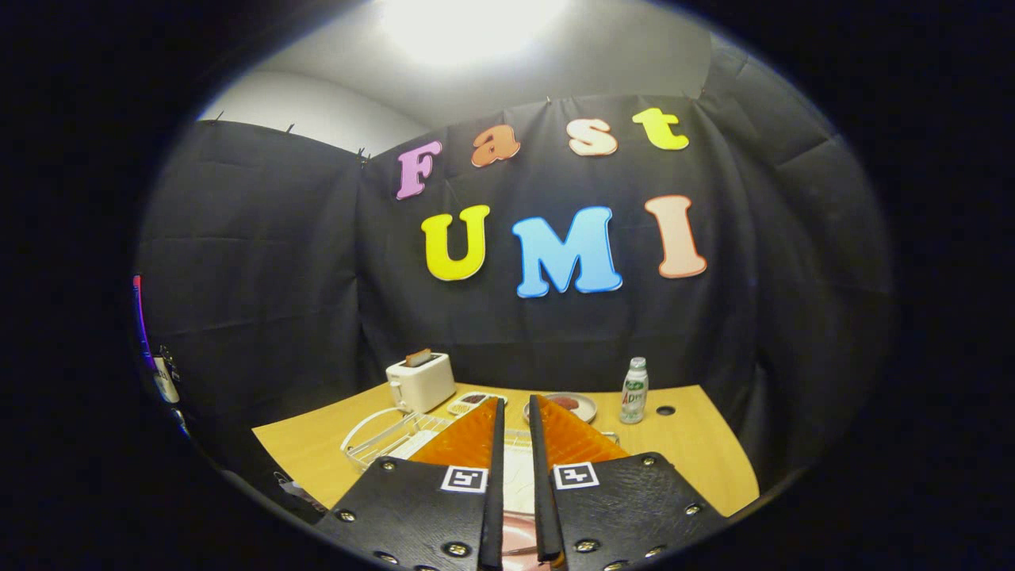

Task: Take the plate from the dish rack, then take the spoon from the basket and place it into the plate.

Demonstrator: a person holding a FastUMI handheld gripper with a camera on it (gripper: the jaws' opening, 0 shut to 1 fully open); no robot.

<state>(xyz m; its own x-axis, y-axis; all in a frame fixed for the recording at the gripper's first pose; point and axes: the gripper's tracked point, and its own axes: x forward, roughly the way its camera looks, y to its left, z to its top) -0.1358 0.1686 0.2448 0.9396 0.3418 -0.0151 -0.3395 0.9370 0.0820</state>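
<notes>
Two fingers of the gripper (pixel 515 408) stand nearly together, w/ only a narrow slit between them, nothing clearly pinched at the tips; something pale and pinkish shows in the slit low down near the finger bases, can't tell what it is. Just under and to the left of the fingers lies a white wire dish rack (pixel 381 436), its curved rim sticking out on the left side; a pale flat thing sits inside it, partly hidden by the left finger, can't tell if that is the plate. Beyond the fingertips, slightly left, a small white rectangular tray w/ dark bits in it (pixel 468 403). Just right of the tips, a round shallow dish w/ a reddish inside (pixel 572 405), half covered by the right finger. Further left and far, a white boxy toaster w/ a slice of toast poking up (pixel 420 381). To the right of the dish, a small white plastic bottle w/ green label and pale cap (pixel 634 390), upright, and beside it a dark round hole (pixel 665 411) in the light wooden tabletop (pixel 698 460). Spoon and basket not made out.
</notes>
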